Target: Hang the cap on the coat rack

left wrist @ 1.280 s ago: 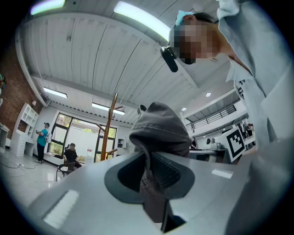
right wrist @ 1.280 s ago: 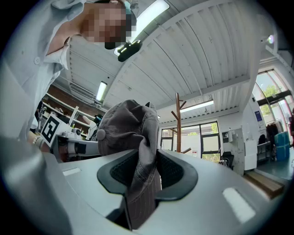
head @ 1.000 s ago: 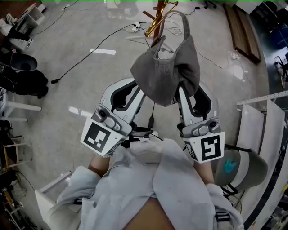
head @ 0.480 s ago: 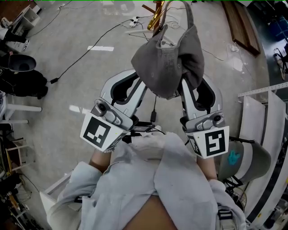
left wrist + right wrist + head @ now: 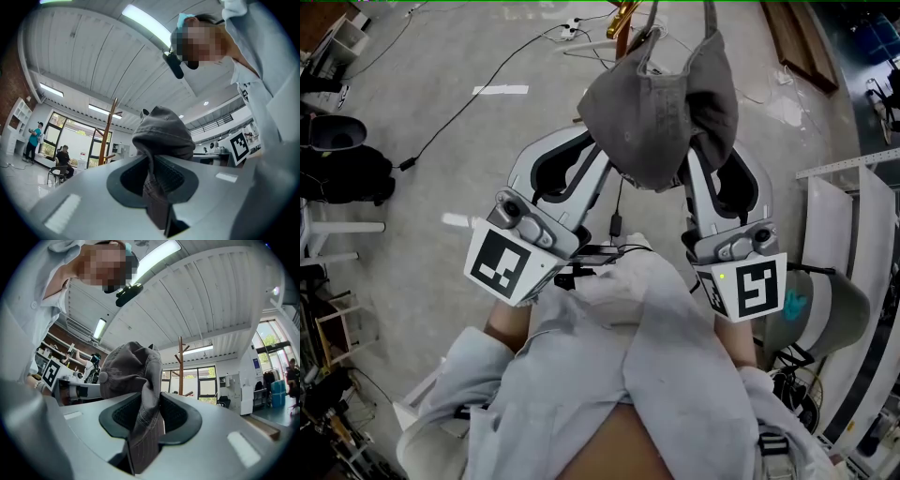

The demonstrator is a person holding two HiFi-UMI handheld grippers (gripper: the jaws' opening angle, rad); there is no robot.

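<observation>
A grey cap (image 5: 661,108) hangs in the air between my two grippers, crown towards me, strap loop up. My left gripper (image 5: 605,167) is shut on the cap's left edge, and my right gripper (image 5: 694,173) on its right edge. In the left gripper view the cap (image 5: 161,136) bulges above the left gripper (image 5: 152,174), with fabric pinched between the pads. The right gripper view shows the cap (image 5: 129,373) folded down into the right gripper (image 5: 146,422) the same way. The wooden coat rack (image 5: 108,133) stands beyond, also upright in the distance (image 5: 180,366), its top under the cap (image 5: 623,17).
Black cables (image 5: 441,127) and a white tape mark (image 5: 502,90) lie on the grey floor. Dark bags (image 5: 347,173) sit at left, white furniture (image 5: 839,234) at right, wood planks (image 5: 802,42) at top right. People (image 5: 61,159) are far off by the windows.
In the head view the cap and both grippers sit slightly higher and further right, and the coat rack top has slid to the frame's upper edge. Both grips are unchanged.
</observation>
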